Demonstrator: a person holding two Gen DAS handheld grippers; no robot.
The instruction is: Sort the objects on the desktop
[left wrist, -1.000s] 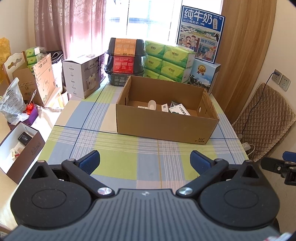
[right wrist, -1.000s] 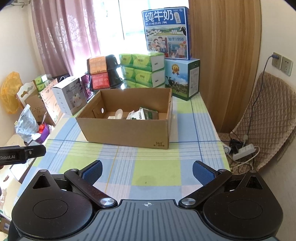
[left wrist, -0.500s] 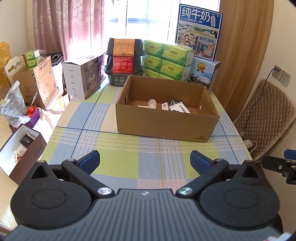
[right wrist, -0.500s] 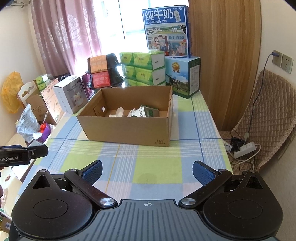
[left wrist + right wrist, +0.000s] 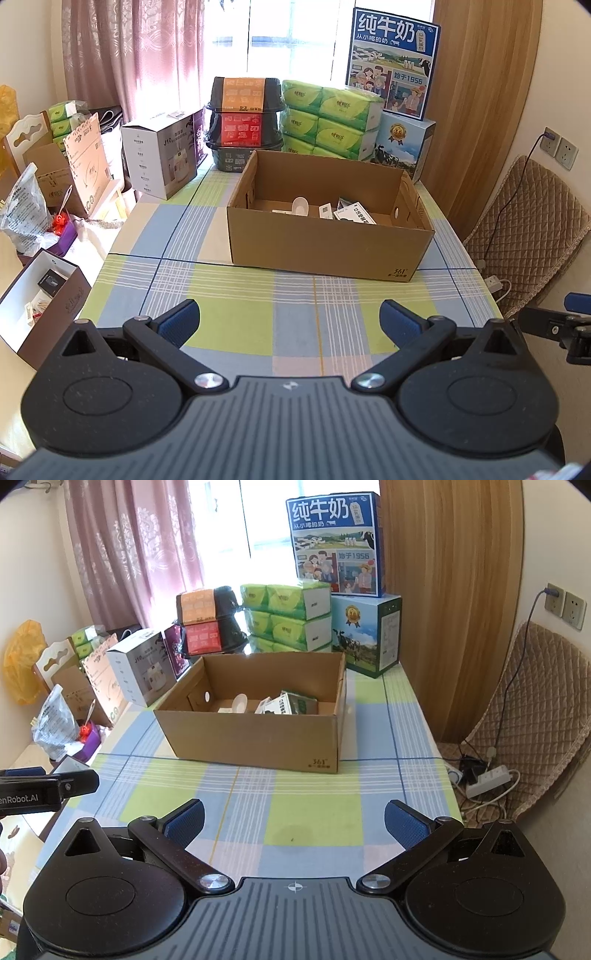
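An open brown cardboard box (image 5: pixel 325 247) (image 5: pixel 255 734) stands mid-table on the checked cloth (image 5: pixel 236 325) (image 5: pixel 317 812). Inside lie a white spoon (image 5: pixel 300 205) (image 5: pixel 239 702), small white packets (image 5: pixel 354 216) and a green-and-white carton (image 5: pixel 291 704). My left gripper (image 5: pixel 291 319) hovers open over the near part of the table, nothing between its blue pads. My right gripper (image 5: pixel 293 818) is open too, empty, also short of the box. Each gripper shows at the edge of the other's view: the right gripper (image 5: pixel 557 326) and the left gripper (image 5: pixel 44 786).
Behind the box stand green tissue packs (image 5: pixel 328 118), stacked black food containers (image 5: pixel 243 122), blue milk cartons (image 5: pixel 391 62) and a white appliance box (image 5: pixel 162 155). Left of the table are open boxes (image 5: pixel 40 291) and bags. A padded chair (image 5: pixel 532 709) and a power strip (image 5: pixel 487 779) are on the right.
Both grippers have drawn back and risen slightly, so the box looks a little smaller and farther. Both stay open and empty.
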